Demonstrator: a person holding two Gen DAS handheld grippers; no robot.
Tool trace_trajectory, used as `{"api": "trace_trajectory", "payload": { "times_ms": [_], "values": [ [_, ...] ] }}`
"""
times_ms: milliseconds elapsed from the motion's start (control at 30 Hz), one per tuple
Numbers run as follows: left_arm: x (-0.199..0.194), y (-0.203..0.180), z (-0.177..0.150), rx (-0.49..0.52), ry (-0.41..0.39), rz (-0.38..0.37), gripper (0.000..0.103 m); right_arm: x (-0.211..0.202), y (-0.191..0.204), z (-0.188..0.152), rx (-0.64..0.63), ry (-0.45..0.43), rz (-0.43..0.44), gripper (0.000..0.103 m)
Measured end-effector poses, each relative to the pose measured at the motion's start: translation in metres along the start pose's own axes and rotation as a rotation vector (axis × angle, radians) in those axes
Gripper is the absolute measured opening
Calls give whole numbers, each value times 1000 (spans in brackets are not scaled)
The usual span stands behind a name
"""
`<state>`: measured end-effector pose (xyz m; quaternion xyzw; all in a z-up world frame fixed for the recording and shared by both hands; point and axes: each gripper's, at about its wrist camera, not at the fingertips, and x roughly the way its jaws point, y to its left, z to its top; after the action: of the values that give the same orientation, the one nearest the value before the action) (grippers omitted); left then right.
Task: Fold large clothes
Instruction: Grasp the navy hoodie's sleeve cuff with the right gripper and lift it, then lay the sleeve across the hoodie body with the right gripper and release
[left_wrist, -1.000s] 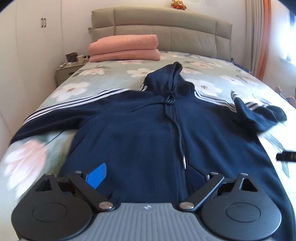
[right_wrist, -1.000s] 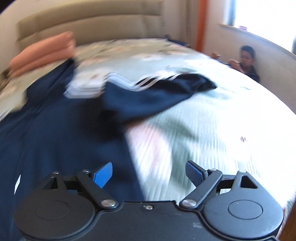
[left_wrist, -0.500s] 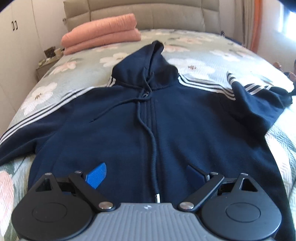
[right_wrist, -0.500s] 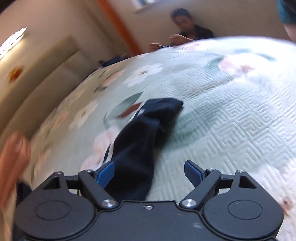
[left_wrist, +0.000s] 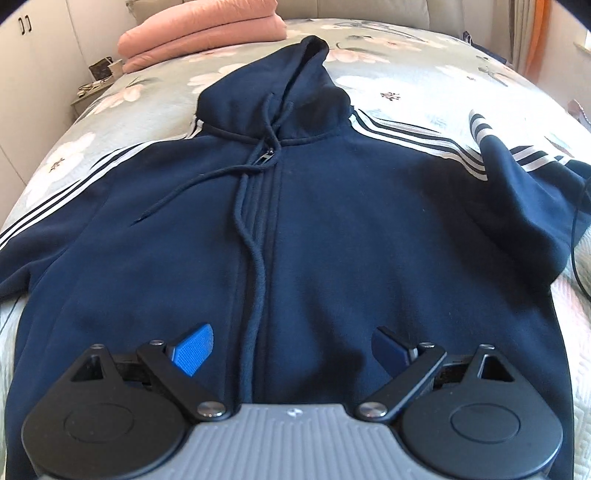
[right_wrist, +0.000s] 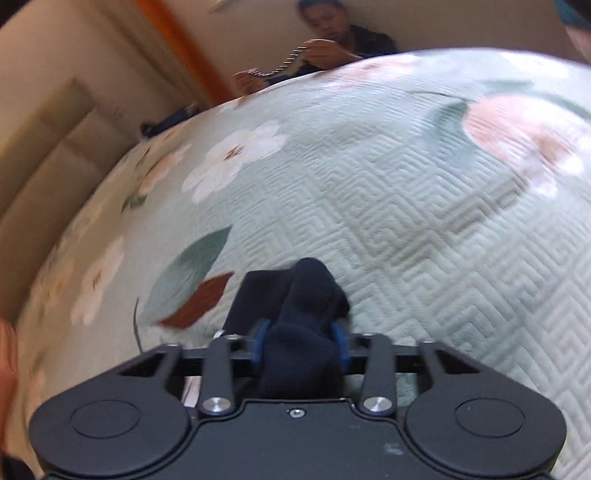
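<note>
Right wrist, right claw (right_wrist: 300, 345) closing on hoodie sleeve (right_wrist: 306, 295)

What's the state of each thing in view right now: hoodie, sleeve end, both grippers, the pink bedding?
hoodie: spread face up on the bed, zipped, hood toward the headboard.
sleeve end: bunched between the right gripper's pads.
right gripper: jaws closing on the sleeve end.
left gripper: open, over the hoodie's lower front, gripping nothing.
drawstring: loose, trailing down the front.
pink bedding: folded, stacked at the head of the bed.
</note>
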<state>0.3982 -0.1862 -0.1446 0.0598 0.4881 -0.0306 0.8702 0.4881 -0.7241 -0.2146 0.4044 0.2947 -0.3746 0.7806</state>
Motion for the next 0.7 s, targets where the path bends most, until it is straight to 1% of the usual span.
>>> {"api": "trace_trajectory", "payload": {
  "times_ms": [33, 100, 167, 200, 267, 367, 433, 500, 567, 633, 700],
  "values": [
    [2, 0, 2, -2, -2, 0, 94, -3, 6, -5, -50, -3, 3, 27],
    [4, 3, 5, -16, -2, -2, 93, -11, 9, -11, -103, -2, 16, 19],
    [5, 8, 7, -35, -1, -6, 91, -31, 10, -17, -123, -7, 31, 18],
    [3, 12, 9, -44, -5, -8, 91, -44, 11, -20, -135, -23, 34, 18],
    [-2, 23, 11, -56, -23, -3, 91, -78, 16, -24, -175, -86, 26, 18],
    [-13, 44, 17, -76, -46, 14, 91, -146, 32, -37, -227, -171, 68, 18],
    [-21, 62, 21, -97, -63, 21, 91, -197, 55, -54, -285, -227, 131, 18],
    [-30, 84, 25, -117, -82, 30, 89, -249, 89, -79, -370, -286, 215, 18],
    [-37, 107, 29, -133, -95, 36, 85, -297, 125, -110, -445, -318, 336, 18],
    [-45, 130, 31, -148, -103, 49, 82, -337, 163, -144, -506, -311, 483, 18],
    [-54, 157, 30, -181, -120, 70, 81, -365, 198, -180, -544, -260, 625, 18]
  ]
}}
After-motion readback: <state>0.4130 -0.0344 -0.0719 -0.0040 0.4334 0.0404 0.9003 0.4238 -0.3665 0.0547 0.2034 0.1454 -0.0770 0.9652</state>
